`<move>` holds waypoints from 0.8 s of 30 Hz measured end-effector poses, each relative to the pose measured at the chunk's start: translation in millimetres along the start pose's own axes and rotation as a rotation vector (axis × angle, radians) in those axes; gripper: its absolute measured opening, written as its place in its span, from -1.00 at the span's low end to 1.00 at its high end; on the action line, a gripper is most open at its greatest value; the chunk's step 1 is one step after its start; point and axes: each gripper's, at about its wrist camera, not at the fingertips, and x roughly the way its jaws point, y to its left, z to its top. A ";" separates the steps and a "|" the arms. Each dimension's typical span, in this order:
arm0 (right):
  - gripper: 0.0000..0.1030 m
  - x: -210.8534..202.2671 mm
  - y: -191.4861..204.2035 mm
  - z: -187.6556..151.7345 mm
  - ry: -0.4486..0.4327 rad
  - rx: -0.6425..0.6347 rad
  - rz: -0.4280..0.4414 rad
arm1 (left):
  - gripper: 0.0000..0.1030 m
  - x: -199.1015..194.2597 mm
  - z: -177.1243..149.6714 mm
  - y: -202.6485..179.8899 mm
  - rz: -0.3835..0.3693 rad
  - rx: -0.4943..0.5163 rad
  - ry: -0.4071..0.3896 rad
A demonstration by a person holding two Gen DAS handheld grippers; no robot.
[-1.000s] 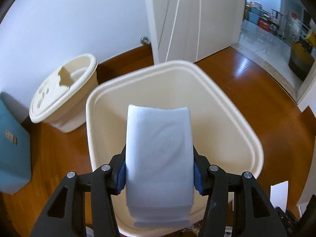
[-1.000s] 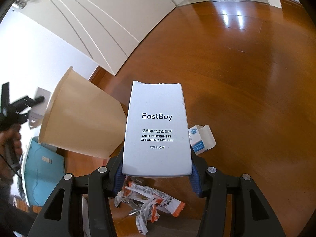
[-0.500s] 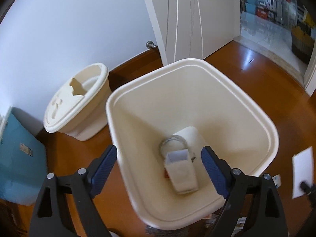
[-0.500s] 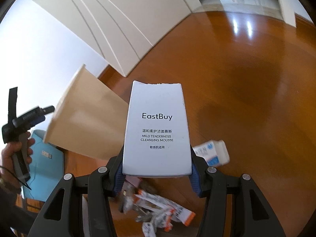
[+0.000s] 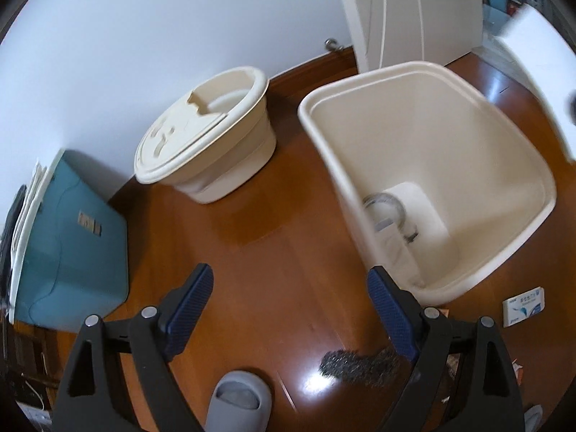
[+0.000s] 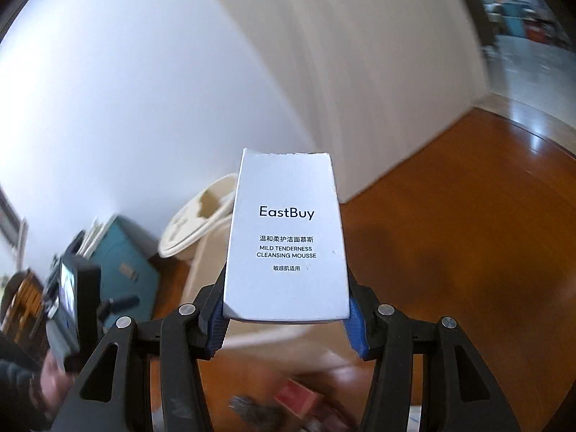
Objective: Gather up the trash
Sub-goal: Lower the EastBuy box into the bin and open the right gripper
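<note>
L tongs empty, R tongs carrying EastBuy box toward bin.

L tongs (image 5: 289, 309) gaped wide over bare floor (image 5: 252, 244), nothing between pads; jaws just been opening, I'd guess to free them for next pickup. White carton (image 5: 397, 255) lies at bottom of open cream trash bin (image 5: 428, 180). R tongs (image 6: 286, 315) clamped on EastBuy cleansing mousse box (image 6: 286, 237), held up, prob. next drop. Only L view shows bin interior + small blue-white packet (image 5: 523, 306) on floor; R view shows lidded cream bin (image 6: 194, 223).

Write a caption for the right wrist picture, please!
Right gripper holds a white EastBuy box above the wooden floor.
</note>
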 end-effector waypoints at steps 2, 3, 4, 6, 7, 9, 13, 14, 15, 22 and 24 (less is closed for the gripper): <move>0.08 28.0 20.2 6.7 0.052 -0.050 0.007 | 0.71 -2.1 -1.9 7.9 -0.014 -0.028 -0.011; 0.08 38.6 28.2 6.8 0.070 -0.072 0.014 | 0.71 -3.3 -3.5 10.7 -0.012 -0.036 -0.014; 0.08 48.3 33.8 7.0 0.087 -0.088 0.021 | 0.71 -3.8 -6.3 13.1 -0.008 -0.045 -0.015; 0.08 69.5 39.8 6.5 0.122 -0.088 0.020 | 0.71 -1.5 -14.8 16.8 -0.013 -0.064 0.001; 0.08 76.1 41.6 5.6 0.133 -0.082 0.022 | 0.71 0.6 -19.3 15.9 -0.012 -0.068 0.010; 0.08 87.6 42.9 3.2 0.151 -0.074 0.016 | 0.71 5.9 -28.4 18.4 -0.014 -0.093 0.037; 0.08 95.5 42.8 0.0 0.174 -0.061 -0.007 | 0.71 15.3 -43.6 20.9 -0.019 -0.121 0.072; 0.08 97.1 43.8 -0.6 0.182 -0.065 -0.014 | 0.71 17.1 -46.8 19.7 -0.017 -0.117 0.080; 0.08 97.4 44.2 -1.4 0.192 -0.067 -0.022 | 0.71 19.1 -49.3 18.6 -0.016 -0.113 0.090; 0.08 111.5 47.8 0.2 0.251 -0.092 -0.037 | 0.71 22.1 -65.3 11.0 0.000 -0.100 0.114; 0.08 115.2 47.9 0.1 0.260 -0.091 -0.042 | 0.71 23.2 -68.7 9.8 0.003 -0.102 0.118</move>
